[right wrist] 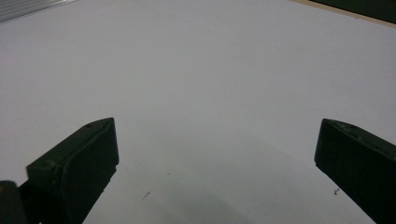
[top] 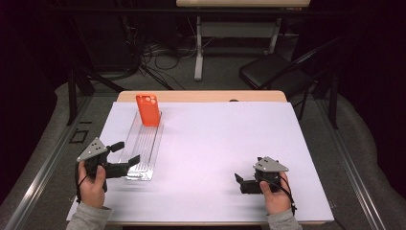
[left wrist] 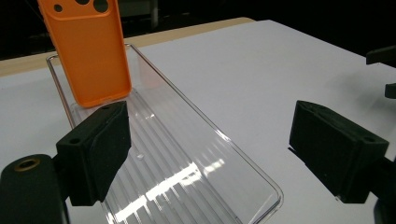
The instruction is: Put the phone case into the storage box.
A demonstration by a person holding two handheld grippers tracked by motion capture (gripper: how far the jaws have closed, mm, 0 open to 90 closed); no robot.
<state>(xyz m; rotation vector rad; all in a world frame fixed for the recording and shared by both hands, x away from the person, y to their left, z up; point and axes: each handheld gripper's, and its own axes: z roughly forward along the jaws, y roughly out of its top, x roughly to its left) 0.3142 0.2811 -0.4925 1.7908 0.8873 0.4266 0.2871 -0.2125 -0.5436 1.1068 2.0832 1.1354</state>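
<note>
An orange phone case [top: 148,109] [left wrist: 88,51] stands upright, leaning at the far end of a long clear plastic tray [top: 149,139] [left wrist: 177,158] on the left half of the table. My left gripper [top: 125,152] [left wrist: 210,121] is open at the tray's near end. One jaw sits over the tray's left side and the other outside its right rim, holding nothing. My right gripper [top: 240,183] [right wrist: 217,130] is open low over the bare white sheet at the near right, well away from the tray.
A white sheet [top: 225,139] covers the table, with a wooden strip [top: 201,96] showing at its far edge. Beyond the table are a black chair [top: 275,72], a second table [top: 242,4] and floor cables [top: 158,52].
</note>
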